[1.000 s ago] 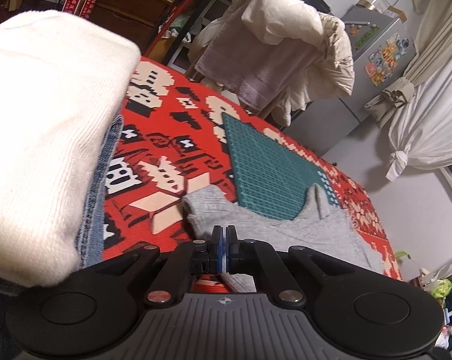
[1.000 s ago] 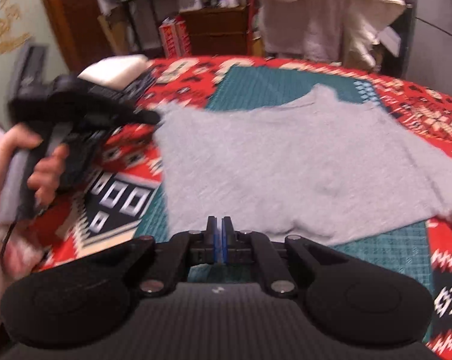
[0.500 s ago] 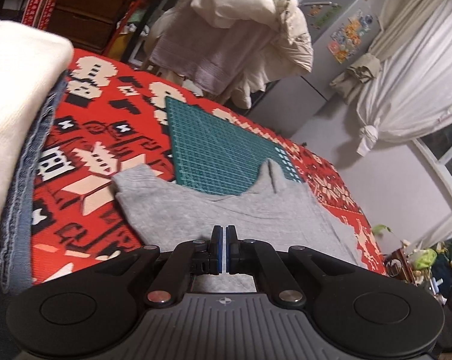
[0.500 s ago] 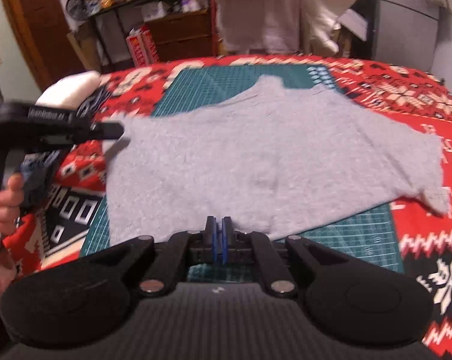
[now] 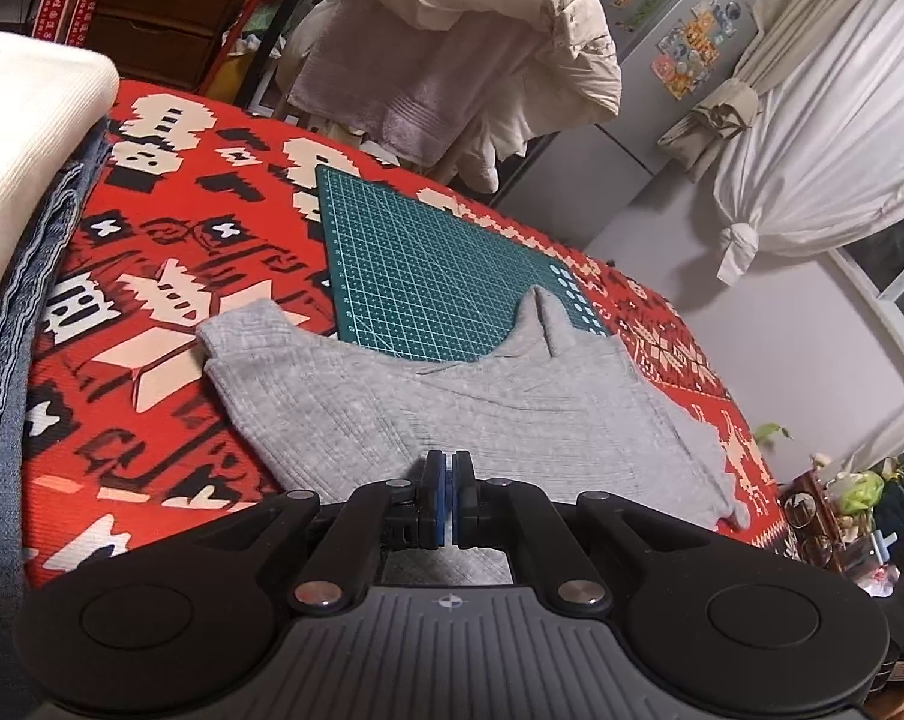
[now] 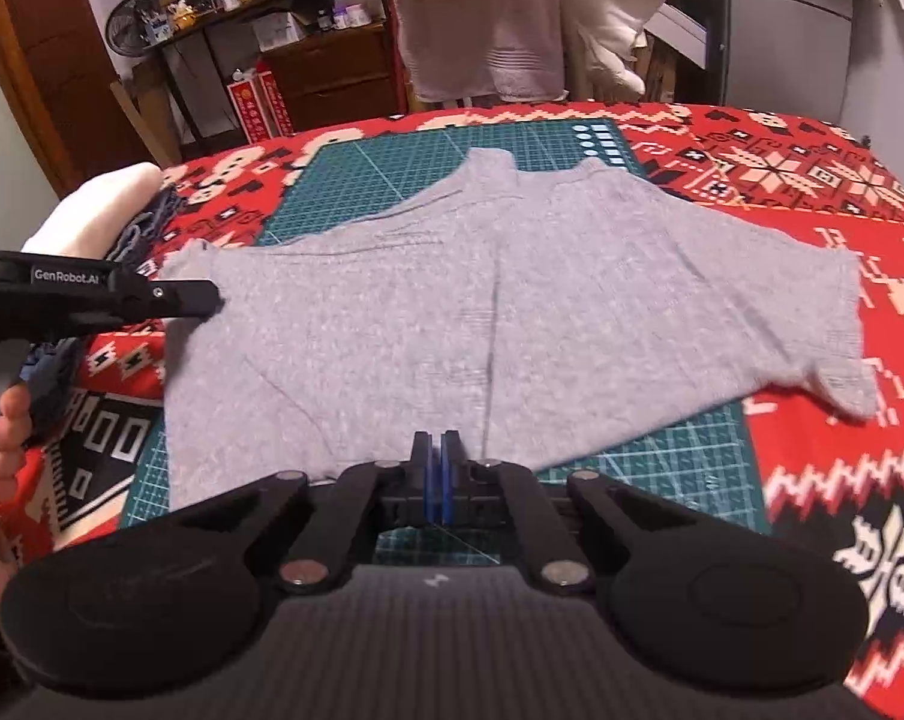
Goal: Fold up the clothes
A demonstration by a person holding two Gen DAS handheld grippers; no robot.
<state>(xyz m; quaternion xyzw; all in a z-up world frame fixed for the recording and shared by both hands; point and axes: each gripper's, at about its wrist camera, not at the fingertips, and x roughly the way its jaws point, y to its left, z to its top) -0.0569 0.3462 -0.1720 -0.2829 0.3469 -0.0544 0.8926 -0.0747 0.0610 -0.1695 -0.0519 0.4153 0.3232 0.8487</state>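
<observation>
Since the earlier frame the left gripper (image 6: pixel 209 299) has swung over the grey shirt (image 6: pixel 499 312) — jaws closed, empty; right gripper (image 6: pixel 435 450) likewise. Shirt flat, unfolded — all folds remain.

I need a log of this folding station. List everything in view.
shirt: one, grey, spread flat, partly on the mat, partly on the cloth
mat: one, green with a grid, under the shirt
cloth: one, red patterned, covers the surface
folded pile: one, white knit on top of denim, at the left edge of the cloth
hung laundry: several pale pieces, behind the surface
fridge: one, grey, stickers on it, far right
curtain: one, white, tied, by the window
left gripper: black, fingers shut, at the shirt's left edge
right gripper: black, fingers shut, at the near hem
hand: one, holding the left gripper
</observation>
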